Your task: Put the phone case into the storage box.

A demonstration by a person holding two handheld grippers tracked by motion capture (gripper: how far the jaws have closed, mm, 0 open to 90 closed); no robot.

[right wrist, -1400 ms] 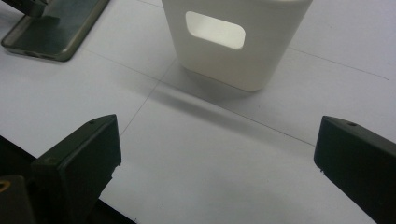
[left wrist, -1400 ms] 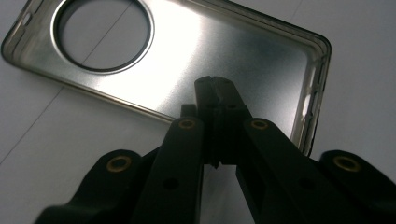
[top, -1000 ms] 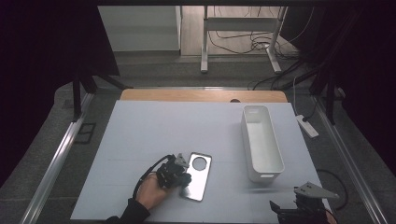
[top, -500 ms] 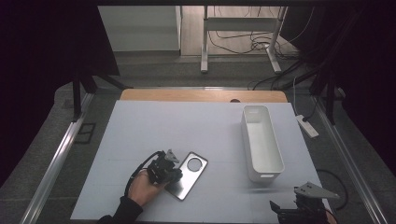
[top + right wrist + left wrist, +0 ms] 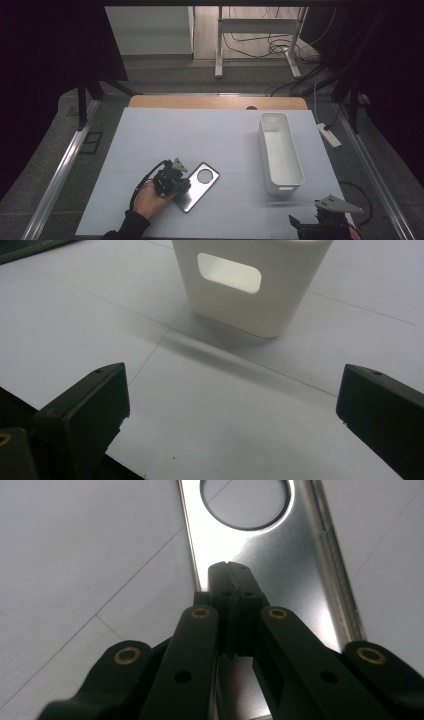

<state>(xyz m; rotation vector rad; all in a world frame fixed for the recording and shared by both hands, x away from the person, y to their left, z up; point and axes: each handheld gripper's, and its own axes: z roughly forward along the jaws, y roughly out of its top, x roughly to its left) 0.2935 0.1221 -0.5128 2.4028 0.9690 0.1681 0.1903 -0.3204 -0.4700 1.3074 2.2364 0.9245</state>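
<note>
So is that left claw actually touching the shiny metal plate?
Cannot tell. In the left gripper view the shut left claw sits over the metal plate, but neither contact nor gap shows plainly.

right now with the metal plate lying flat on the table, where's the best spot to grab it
Probably a long edge of the metal plate, near its solid end away from the round hole. It lies flat on the white table, so jaws can't straddle it from above; come in low from the side and pinch its raised rim. The left gripper, jaws shut, is already over that solid part.
</note>
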